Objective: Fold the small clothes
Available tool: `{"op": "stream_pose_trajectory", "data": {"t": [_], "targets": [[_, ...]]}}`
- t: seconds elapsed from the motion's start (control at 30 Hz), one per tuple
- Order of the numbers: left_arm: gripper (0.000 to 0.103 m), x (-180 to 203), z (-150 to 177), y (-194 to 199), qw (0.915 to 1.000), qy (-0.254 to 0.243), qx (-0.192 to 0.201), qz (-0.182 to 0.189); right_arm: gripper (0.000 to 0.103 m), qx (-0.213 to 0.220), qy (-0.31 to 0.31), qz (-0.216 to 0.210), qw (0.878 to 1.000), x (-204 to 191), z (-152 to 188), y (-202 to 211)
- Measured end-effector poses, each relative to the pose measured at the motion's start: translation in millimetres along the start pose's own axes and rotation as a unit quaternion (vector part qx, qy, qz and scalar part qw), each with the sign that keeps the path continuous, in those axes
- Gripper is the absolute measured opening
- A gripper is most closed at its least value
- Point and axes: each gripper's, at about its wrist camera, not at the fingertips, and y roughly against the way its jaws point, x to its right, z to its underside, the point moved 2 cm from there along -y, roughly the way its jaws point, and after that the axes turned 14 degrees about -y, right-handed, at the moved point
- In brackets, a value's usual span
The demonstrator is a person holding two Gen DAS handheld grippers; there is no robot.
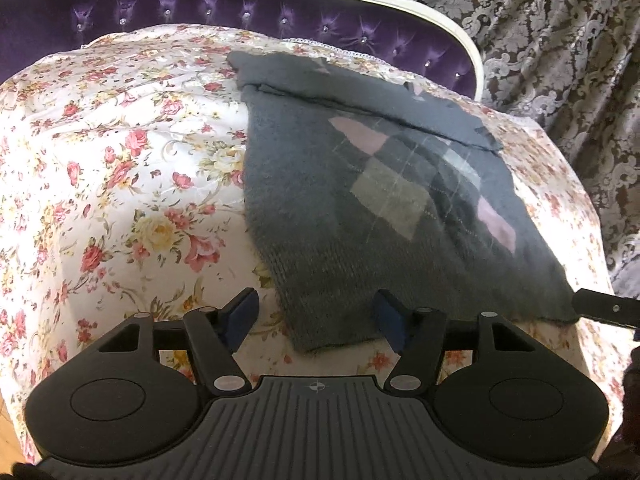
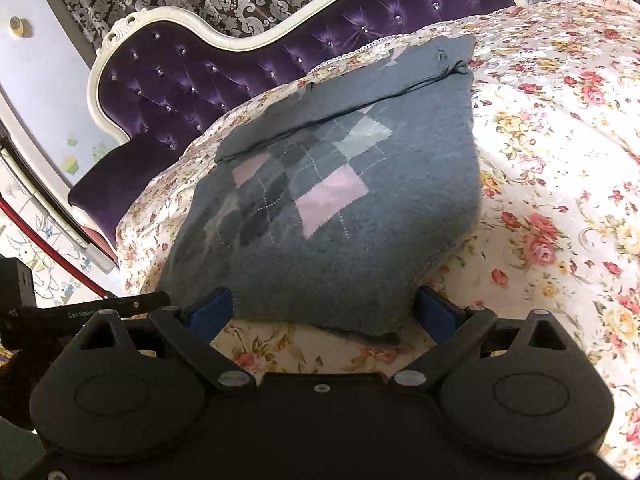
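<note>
A grey knit sweater [image 1: 320, 208] with pink and pale grey diamonds lies flat on the floral bedspread [image 1: 120, 184], a sleeve folded across its far end. My left gripper [image 1: 317, 316] stands open at the sweater's near left corner. That ribbed corner lies between its blue pads; the left pad is clear of the cloth and the right pad rests against it. In the right wrist view the sweater [image 2: 340, 248] fills the middle. My right gripper [image 2: 324, 312] is open, its blue pads on either side of the near hem. A finger of the right gripper [image 1: 604, 306] shows at the sweater's right corner.
A purple tufted headboard [image 1: 224, 12] with a cream frame runs behind the bedspread. Patterned grey curtains [image 1: 560, 40] hang at the back and right. The bedspread drops off at its near left edge [image 2: 132, 264], beside a red bar and a wall with drawings [image 2: 44, 248].
</note>
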Motion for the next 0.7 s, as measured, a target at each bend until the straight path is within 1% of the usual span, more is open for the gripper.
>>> {"op": "stream_pose_trajectory", "data": {"t": [0.1, 0.17, 0.23, 0.43, 0.53, 0.6, 0.63, 0.7], "targets": [[0.062, -0.5, -4.3, -3.5, 0.9999, 0.004, 0.006, 0.013, 0.098, 0.002, -0.013, -0.010, 1.000, 0.7, -1.4, -2.9], [0.053, 0.4, -7.0, -4.8, 0.9996, 0.006, 0.011, 0.025, 0.098, 0.004, -0.019, -0.015, 1.000, 1.1, -2.7, -4.2], [0.050, 1.5, -7.6, -5.8, 0.9994, 0.007, 0.013, 0.033, 0.098, 0.004, -0.022, -0.018, 1.000, 1.1, -3.2, -5.2], [0.049, -0.1, -5.0, -4.4, 0.9990, 0.012, 0.017, 0.039, 0.097, 0.005, -0.023, -0.019, 1.000, 1.3, -2.1, -5.1], [0.049, -1.3, -5.0, -4.0, 0.9989, 0.014, 0.018, 0.042, 0.088, 0.007, -0.024, -0.014, 1.000, 2.1, -2.1, -4.9], [0.049, -1.4, -4.5, -3.8, 0.9988, 0.016, 0.019, 0.043, 0.076, 0.009, -0.025, -0.009, 1.000, 3.9, -2.6, -4.0], [0.049, -1.6, -4.0, -3.8, 0.9987, 0.019, 0.021, 0.043, 0.073, 0.010, -0.027, -0.008, 1.000, 5.4, -3.1, -3.3], [0.048, -1.9, -3.6, -3.7, 0.9986, 0.023, 0.023, 0.042, 0.064, 0.014, -0.033, -0.001, 0.999, 8.2, -3.8, -2.8]]}}
